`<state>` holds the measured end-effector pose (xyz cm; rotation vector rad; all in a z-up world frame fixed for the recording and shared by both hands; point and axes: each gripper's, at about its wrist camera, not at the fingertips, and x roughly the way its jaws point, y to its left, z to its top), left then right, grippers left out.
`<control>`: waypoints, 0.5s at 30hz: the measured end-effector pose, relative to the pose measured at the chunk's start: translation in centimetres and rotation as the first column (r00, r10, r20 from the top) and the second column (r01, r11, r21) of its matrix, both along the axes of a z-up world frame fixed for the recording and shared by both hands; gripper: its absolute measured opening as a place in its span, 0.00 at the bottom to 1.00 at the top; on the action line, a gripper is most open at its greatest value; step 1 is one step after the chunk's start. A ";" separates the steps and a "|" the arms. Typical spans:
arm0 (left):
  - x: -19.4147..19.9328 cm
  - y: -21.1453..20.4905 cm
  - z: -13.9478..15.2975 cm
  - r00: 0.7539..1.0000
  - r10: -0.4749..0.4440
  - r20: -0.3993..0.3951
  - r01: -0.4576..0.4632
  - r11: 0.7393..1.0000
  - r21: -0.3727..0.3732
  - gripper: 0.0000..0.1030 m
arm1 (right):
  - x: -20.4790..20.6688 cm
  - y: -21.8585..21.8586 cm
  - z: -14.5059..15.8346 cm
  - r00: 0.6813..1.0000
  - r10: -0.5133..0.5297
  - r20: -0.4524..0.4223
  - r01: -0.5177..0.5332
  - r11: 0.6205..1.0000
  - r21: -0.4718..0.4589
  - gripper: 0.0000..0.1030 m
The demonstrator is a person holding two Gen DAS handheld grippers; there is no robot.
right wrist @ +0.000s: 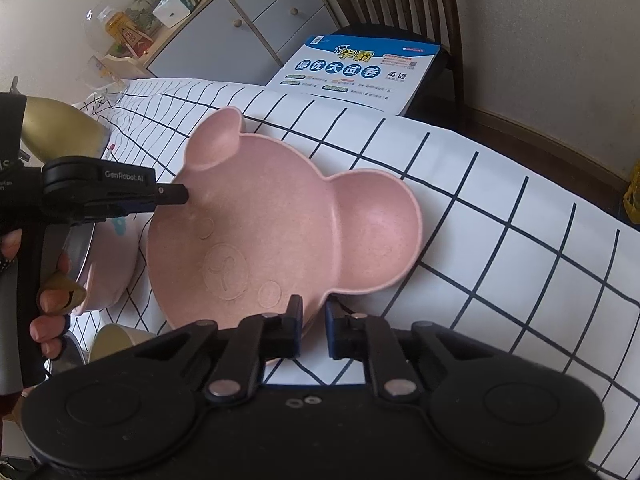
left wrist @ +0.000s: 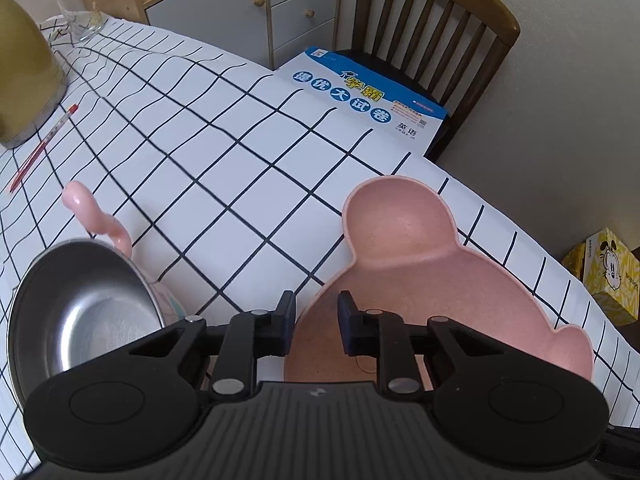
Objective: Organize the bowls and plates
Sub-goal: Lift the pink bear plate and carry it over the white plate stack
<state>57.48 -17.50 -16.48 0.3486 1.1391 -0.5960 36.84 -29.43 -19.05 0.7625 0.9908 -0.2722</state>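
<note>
The left tool [left wrist: 316,316] hangs over the near rim of a pink bear-shaped plate [left wrist: 420,256], its two dark fingers [left wrist: 288,312] parted, one outside the rim and one over the plate's main well. The plate lies on a surface covered with a white cloth with black grid lines [left wrist: 224,168]. To the left sits a steel bowl [left wrist: 84,312] with a pink handle [left wrist: 96,216] behind it. Farther off lie a red pen [left wrist: 44,144], a gold kettle [left wrist: 24,76] and a clear glass [left wrist: 80,4]. A blue workbook [left wrist: 360,92] rests at the far edge, partly over a wooden chair [left wrist: 432,20].
</note>
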 end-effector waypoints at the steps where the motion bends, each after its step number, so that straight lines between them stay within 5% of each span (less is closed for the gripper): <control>1: -0.1 0.1 0.1 1.000 0.007 -0.002 -0.007 1.000 -0.004 0.20 | -0.1 -0.1 0.0 1.000 0.000 0.000 0.000 1.000 -0.003 0.11; 15: -5.2 1.9 2.8 0.998 0.031 -0.055 -0.039 0.990 -0.133 0.18 | -3.4 -3.6 1.6 0.999 0.012 0.034 -0.010 0.999 -0.050 0.09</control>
